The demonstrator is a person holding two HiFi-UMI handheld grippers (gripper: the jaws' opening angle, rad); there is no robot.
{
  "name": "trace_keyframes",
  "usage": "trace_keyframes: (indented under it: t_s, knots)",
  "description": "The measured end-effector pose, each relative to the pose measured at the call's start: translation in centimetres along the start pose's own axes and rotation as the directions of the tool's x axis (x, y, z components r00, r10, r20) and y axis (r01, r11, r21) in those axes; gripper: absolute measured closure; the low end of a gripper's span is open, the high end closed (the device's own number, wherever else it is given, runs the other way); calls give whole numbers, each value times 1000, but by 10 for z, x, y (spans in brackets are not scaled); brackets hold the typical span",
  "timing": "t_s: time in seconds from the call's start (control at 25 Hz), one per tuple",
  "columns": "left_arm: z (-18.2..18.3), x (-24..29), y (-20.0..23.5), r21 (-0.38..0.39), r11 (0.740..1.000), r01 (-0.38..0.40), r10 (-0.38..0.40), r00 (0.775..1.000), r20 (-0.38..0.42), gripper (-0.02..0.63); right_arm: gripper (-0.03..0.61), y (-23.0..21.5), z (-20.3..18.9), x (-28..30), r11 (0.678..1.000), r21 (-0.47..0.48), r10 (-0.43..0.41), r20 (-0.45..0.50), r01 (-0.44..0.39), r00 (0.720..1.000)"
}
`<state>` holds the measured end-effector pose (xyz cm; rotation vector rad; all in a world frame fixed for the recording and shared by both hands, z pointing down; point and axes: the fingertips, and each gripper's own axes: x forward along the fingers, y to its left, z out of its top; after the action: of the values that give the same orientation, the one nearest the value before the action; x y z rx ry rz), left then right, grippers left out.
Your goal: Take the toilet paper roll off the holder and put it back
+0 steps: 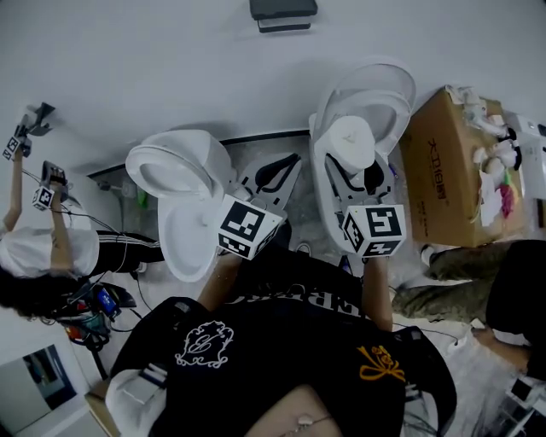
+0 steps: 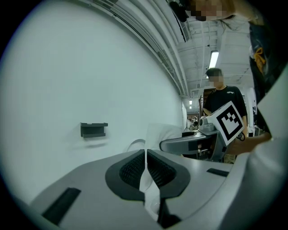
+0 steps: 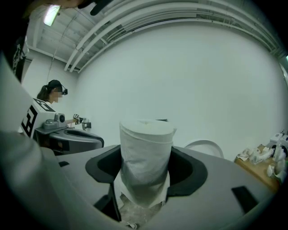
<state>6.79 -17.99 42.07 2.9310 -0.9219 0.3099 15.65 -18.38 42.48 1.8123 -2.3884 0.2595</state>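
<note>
Right tongs grip the toilet paper roll by its sides. The jaws stand wide and the roll sits upright between the pads, top end poking above them. Left tongs are closed, with a thin white tissue sheet seemingly pinched in the seam and sticking up past the tips. The roll is off the holder, a dark bracket on the wall at the top centre of the head view, well apart from both tongs. Risks, as I judge them: the roll is soft and already looks squeezed narrower lower down between the pads, so a harder squeeze could crush the core, and a looser one could let it slide out. Two open toilets sit directly below in the head view, the left toilet and the right toilet, so a dropped roll would likely land in a bowl. The left tongs look busy with the sheet, so they cannot steady the roll. Whether the bracket has a peg cannot be told, so lining up could miss.
</note>
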Motion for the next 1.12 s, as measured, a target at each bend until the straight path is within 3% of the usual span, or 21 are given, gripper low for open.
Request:
trace_keyframes:
  t_s: [0.2, 0.44, 0.84, 1.12]
  knots:
    - [-9, -12, -8, 0, 1000, -14, 14, 1000, -5, 588, 272, 6, -1, -9, 1000, -9, 10, 12, -9, 1000]
    - [-5, -18, -7, 11, 999, -34, 34, 999, 2, 588, 272, 4, 36, 4, 995, -93, 44, 66, -37, 997]
    - [13, -13, 34, 34, 996, -80, 79, 997, 21, 588, 272, -14, 130, 92, 976, -213, 92, 174, -54, 980]
    - [23, 2, 73, 35, 993, -109, 108, 994, 30, 588, 272, -31, 179, 174, 967, -245, 124, 193, -74, 973]
